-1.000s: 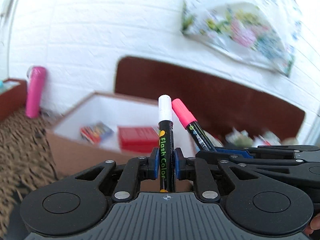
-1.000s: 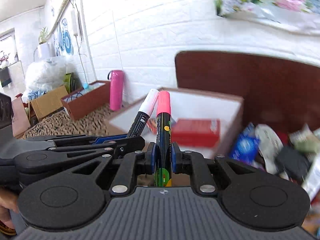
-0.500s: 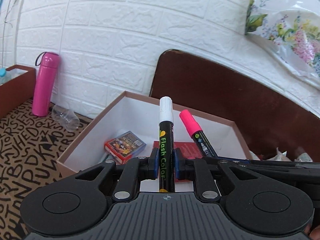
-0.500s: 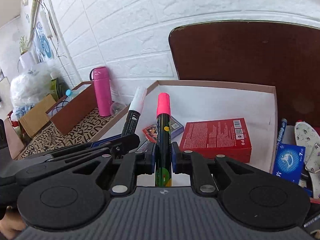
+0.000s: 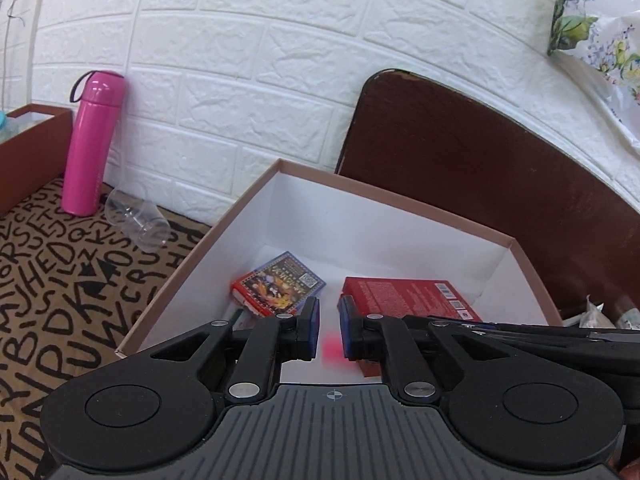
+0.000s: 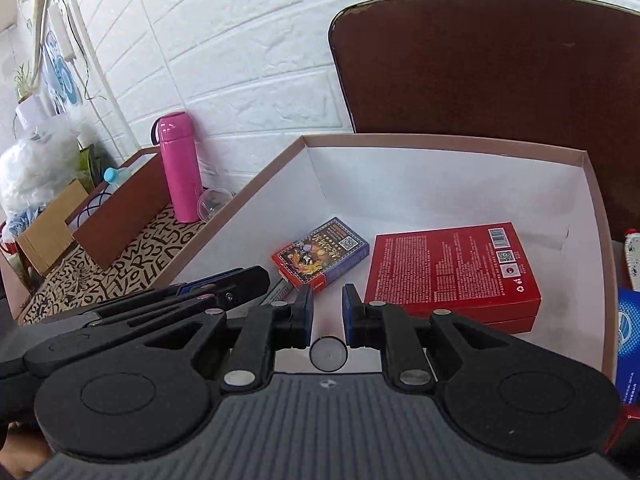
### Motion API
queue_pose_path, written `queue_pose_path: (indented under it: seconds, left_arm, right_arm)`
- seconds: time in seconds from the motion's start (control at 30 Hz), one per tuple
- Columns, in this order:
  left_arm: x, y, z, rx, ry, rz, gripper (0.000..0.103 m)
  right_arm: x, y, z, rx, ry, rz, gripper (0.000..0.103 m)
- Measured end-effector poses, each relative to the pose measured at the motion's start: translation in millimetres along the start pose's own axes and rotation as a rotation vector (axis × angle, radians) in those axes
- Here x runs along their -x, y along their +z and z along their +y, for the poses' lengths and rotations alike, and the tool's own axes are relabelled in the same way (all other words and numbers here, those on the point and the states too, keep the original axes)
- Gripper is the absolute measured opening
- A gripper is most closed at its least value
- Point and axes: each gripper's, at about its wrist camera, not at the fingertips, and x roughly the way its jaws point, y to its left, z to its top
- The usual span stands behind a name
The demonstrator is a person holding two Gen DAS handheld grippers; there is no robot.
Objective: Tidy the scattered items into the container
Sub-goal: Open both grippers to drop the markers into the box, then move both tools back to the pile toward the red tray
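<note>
My left gripper (image 5: 330, 328) hangs over the near end of the white-lined cardboard box (image 5: 400, 196). Its jaws are opening and no marker stands between them. Only a blurred pink patch (image 5: 331, 350) shows low in the gap. My right gripper (image 6: 327, 320) is close beside it over the same box. A round pale marker end (image 6: 328, 354) with a dark rim faces the camera low between its pads. Inside the box lie a pack of cards (image 6: 320, 254) and a flat red box (image 6: 452, 268). The white marker is out of sight.
A pink flask (image 5: 94, 144) and a clear cup (image 5: 136, 220) on its side stand left of the box on the lettered cloth (image 5: 60, 280). A brown box (image 5: 28, 152) is further left. A dark brown board (image 5: 480, 160) leans behind. A blue packet (image 6: 628, 340) lies right.
Both grippers came forward and down over the box. The white marker has left the left jaws. The pink marker no longer stands upright in the right jaws.
</note>
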Motion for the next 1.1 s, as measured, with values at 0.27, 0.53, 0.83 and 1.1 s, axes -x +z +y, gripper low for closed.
queue_pose_path:
  seconds: [0.27, 0.53, 0.83, 1.1]
  left_arm:
    - [12, -1, 21, 0.095, 0.074, -0.061, 0.089]
    - [24, -3, 20, 0.162, 0.073, -0.078, 0.098]
    - [56, -15, 5, 0.189, 0.078, -0.122, 0.103]
    - [72, -25, -14, 0.167, 0.094, -0.076, 0.103]
  right_arm:
    - [14, -1, -18, -0.04, -0.065, -0.044, 0.075]
    - [31, -6, -14, -0.032, -0.057, -0.07, 0.097]
    - [65, -17, -10, -0.039, -0.025, -0.135, 0.102]
    - [90, -32, -14, -0.041, -0.037, -0.143, 0.103]
